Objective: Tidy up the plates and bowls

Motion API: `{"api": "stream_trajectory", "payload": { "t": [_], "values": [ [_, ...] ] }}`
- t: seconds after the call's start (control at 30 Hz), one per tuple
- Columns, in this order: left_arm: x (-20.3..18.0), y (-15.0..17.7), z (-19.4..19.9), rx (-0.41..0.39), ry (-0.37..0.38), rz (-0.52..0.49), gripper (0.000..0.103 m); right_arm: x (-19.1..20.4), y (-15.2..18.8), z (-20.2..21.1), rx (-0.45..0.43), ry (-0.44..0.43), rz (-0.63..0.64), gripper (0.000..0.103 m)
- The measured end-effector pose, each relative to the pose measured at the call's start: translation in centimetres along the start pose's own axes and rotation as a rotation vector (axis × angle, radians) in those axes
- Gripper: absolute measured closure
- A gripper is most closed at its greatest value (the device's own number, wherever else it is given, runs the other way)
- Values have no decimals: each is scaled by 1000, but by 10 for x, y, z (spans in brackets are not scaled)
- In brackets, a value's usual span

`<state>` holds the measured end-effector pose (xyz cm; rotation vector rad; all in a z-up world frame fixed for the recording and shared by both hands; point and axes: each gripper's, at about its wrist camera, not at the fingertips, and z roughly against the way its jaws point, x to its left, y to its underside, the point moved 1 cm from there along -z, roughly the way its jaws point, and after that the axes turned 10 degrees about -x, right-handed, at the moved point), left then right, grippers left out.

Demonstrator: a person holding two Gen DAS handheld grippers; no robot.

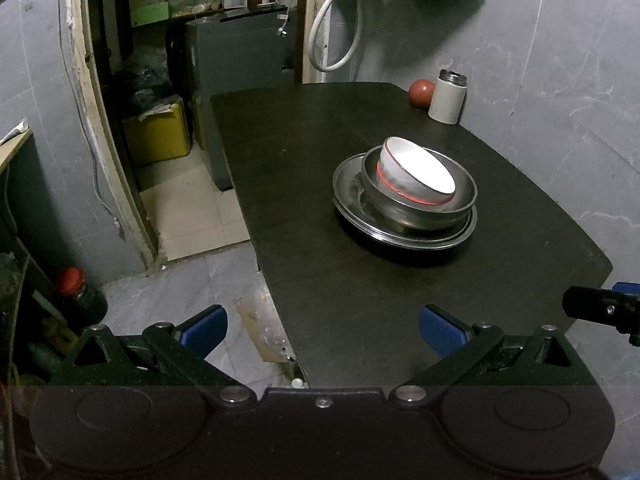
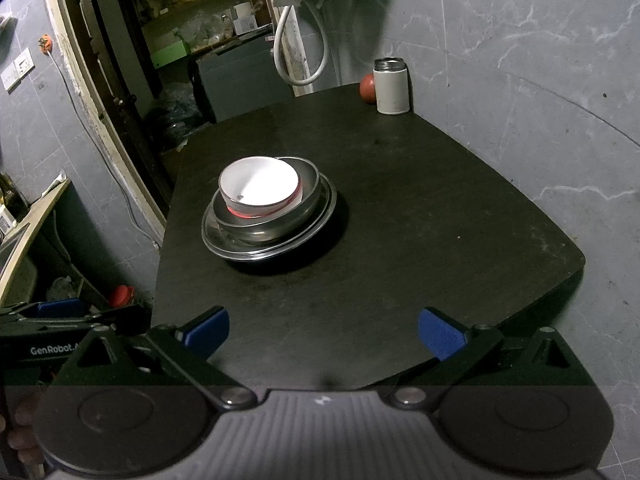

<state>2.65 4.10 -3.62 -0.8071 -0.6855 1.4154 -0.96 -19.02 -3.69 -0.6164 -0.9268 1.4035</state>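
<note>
Both your left gripper (image 1: 323, 330) and right gripper (image 2: 324, 330) hang spread wide and empty near the table (image 2: 440, 208) edge, the white bowl (image 2: 260, 184) tilted in the steel bowl (image 2: 308, 184) on the plates (image 2: 328, 208) (a careless nudge could tip it out).

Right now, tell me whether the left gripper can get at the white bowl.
Probably yes: the left gripper is open, and bare table lies between it and the white bowl, tilted atop the stack.

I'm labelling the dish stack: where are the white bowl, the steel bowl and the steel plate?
white bowl (image 2: 260, 184), right wrist view, inner wall.
steel bowl (image 2: 310, 194), right wrist view, right rim.
steel plate (image 1: 346, 178), left wrist view, bare left rim.
</note>
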Motion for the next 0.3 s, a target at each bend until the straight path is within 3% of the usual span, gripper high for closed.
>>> {"api": "stream_trajectory", "payload": {
  "t": [0.3],
  "values": [
    [0,0,-1,3,0,-2,1,-2,1,-1,5,3,-1,0]
  ]
}}
